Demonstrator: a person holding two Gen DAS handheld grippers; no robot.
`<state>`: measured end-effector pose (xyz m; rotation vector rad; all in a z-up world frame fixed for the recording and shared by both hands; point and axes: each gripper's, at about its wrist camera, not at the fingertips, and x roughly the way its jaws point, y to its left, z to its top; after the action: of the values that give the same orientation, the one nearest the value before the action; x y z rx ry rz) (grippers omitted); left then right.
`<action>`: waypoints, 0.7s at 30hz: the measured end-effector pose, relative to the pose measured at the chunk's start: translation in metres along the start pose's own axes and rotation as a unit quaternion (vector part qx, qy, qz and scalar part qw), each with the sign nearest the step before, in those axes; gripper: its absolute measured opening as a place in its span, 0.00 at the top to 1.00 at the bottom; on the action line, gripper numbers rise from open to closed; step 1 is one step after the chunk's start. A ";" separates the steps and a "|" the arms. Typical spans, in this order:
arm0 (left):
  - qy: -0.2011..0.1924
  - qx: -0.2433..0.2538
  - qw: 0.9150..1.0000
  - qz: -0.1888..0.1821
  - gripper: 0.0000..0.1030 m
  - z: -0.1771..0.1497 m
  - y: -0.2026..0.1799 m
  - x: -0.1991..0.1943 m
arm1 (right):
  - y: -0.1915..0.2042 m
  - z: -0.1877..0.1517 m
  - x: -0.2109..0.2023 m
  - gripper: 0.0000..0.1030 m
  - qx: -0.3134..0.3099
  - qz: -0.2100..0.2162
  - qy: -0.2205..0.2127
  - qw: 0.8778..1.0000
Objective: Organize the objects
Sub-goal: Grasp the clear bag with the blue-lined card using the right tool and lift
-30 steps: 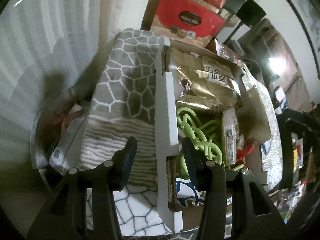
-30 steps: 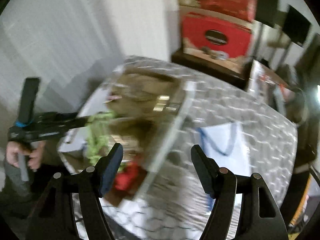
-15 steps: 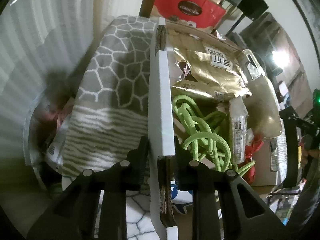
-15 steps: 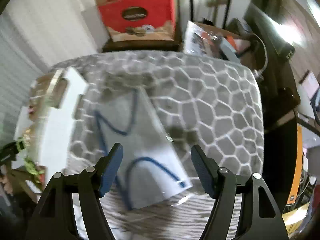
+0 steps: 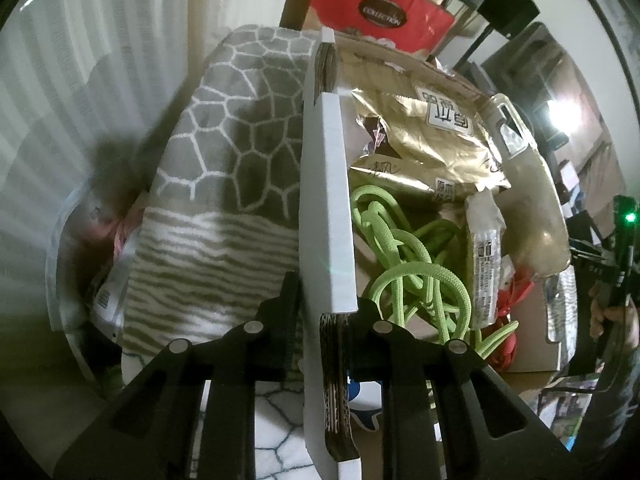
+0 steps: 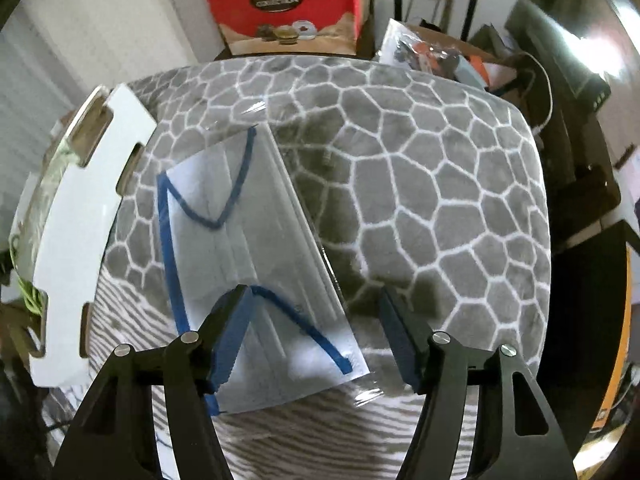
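So the left gripper (image 5: pixel 329 312) has its jaws pinched nearly together on the white flap of the cardboard box (image 5: pixel 326 208), right at the lower middle of the left wrist frame, holding that wall steady. Inside the box, to the right of the flap, there's a tangle of green rope (image 5: pixel 404 264) and gold foil packets (image 5: pixel 432 144) higher up.

The right gripper (image 6: pixel 314 332) has its jaws fairly wide but closing in, straddling the lower end of a bagged face mask (image 6: pixel 248 256) with blue ear loops that lies flat on the grey patterned blanket (image 6: pixel 432 184). The pads aren't pressing on it yet as far as I can see.

If I were doing it I'd come down so one finger slides under the slippery plastic edge, otherwise it'll just skate over the fuzz. Pinching near the corner probably works better than the middle.

Room-wise: loads of bare blanket to the right of the mask, box flap close at left, clutter past the blanket's top edge.
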<state>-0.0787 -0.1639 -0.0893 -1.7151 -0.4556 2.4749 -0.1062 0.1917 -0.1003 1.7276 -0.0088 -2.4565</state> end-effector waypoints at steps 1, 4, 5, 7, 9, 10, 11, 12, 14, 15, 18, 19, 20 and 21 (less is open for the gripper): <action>0.001 0.000 1.000 0.000 0.83 0.000 0.000 0.000 | 0.001 0.000 0.000 0.37 0.001 -0.001 0.000 1.000; 0.002 -0.003 1.000 -0.002 0.84 0.000 0.000 0.001 | 0.001 -0.001 -0.002 0.66 0.004 0.017 -0.001 1.000; 0.002 -0.003 1.000 -0.003 0.84 0.000 0.000 0.001 | 0.000 -0.001 -0.003 0.82 0.011 0.034 0.001 0.999; 0.003 -0.003 1.000 -0.002 0.84 0.001 -0.001 0.001 | -0.002 -0.001 -0.005 0.89 0.030 0.075 0.004 0.997; 0.002 -0.003 1.000 -0.002 0.84 0.001 -0.001 0.000 | -0.001 0.000 -0.008 0.89 0.038 0.096 0.001 0.995; 0.002 -0.002 1.000 -0.002 0.84 0.001 -0.001 0.000 | 0.000 0.000 -0.009 0.89 0.040 0.104 -0.001 0.994; 0.002 -0.002 1.000 -0.002 0.84 0.001 -0.001 0.000 | 0.001 0.000 -0.010 0.89 0.043 0.117 -0.001 0.992; 0.002 -0.003 1.000 -0.003 0.84 0.001 -0.001 0.000 | 0.003 0.000 -0.010 0.89 0.046 0.134 0.001 0.990; 0.003 -0.003 1.000 -0.003 0.84 0.001 -0.001 0.000 | 0.007 0.002 -0.011 0.88 0.043 0.126 0.001 0.991; 0.003 -0.003 1.000 -0.003 0.84 0.001 -0.001 0.001 | 0.010 0.003 -0.012 0.87 0.035 0.099 -0.004 0.994; 0.003 -0.003 1.000 -0.004 0.84 0.001 -0.001 0.000 | 0.006 0.006 -0.011 0.56 0.036 0.069 -0.010 0.997; 0.003 -0.003 1.000 -0.003 0.84 0.002 -0.002 0.000 | 0.003 0.006 -0.008 0.50 0.039 0.065 -0.011 0.997; 0.003 -0.003 1.000 -0.003 0.84 0.002 -0.001 0.001 | 0.000 0.006 -0.005 0.50 0.042 0.065 -0.008 0.997; 0.003 -0.003 1.000 -0.003 0.84 0.002 -0.001 0.001 | -0.002 0.005 -0.001 0.50 0.045 0.071 -0.001 0.996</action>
<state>-0.0810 -0.1630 -0.0889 -1.7198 -0.4678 2.4654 -0.1108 0.1934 -0.0977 1.6943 -0.2375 -2.3891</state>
